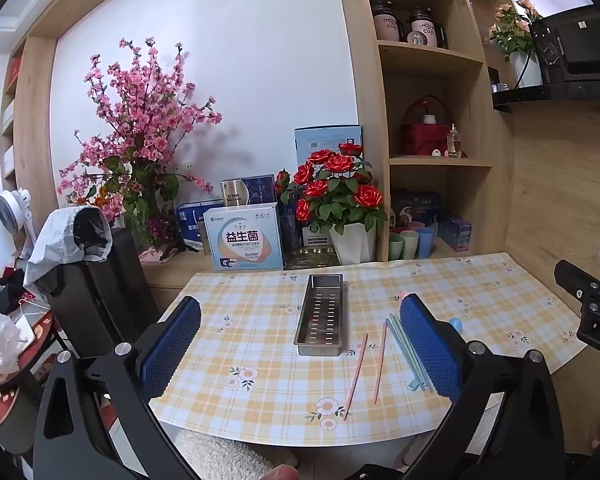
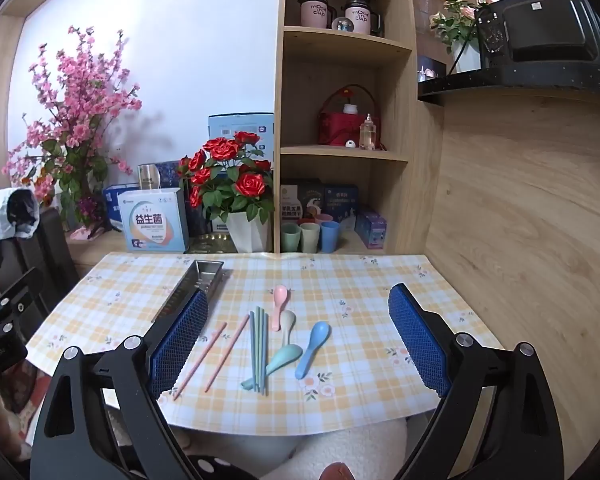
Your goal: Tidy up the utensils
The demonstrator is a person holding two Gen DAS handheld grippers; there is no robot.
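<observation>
Left wrist view: left gripper [image 1: 300, 340] nearest, blue-padded fingers [image 1: 172, 344] spread wide, holding nothing, above the yellow plaid floral tablecloth [image 1: 260, 400]. Perforated rectangular steel tray [image 1: 322, 314] lies centred between the fingers. 2 pink chopsticks [image 1: 366, 368] lie right of the tray, apart from it; pale green-blue chopsticks [image 1: 406, 350] partly hidden behind the right finger.

Right wrist view: right gripper [image 2: 298, 340] likewise spread wide, empty. Between its fingers: pink chopsticks, green-blue chopsticks, 4 plastic spoons: pink [image 2: 279, 304], beige [image 2: 287, 325], teal [image 2: 285, 358], blue [image 2: 313, 348]. Tray sits far left, behind the left finger.
</observation>
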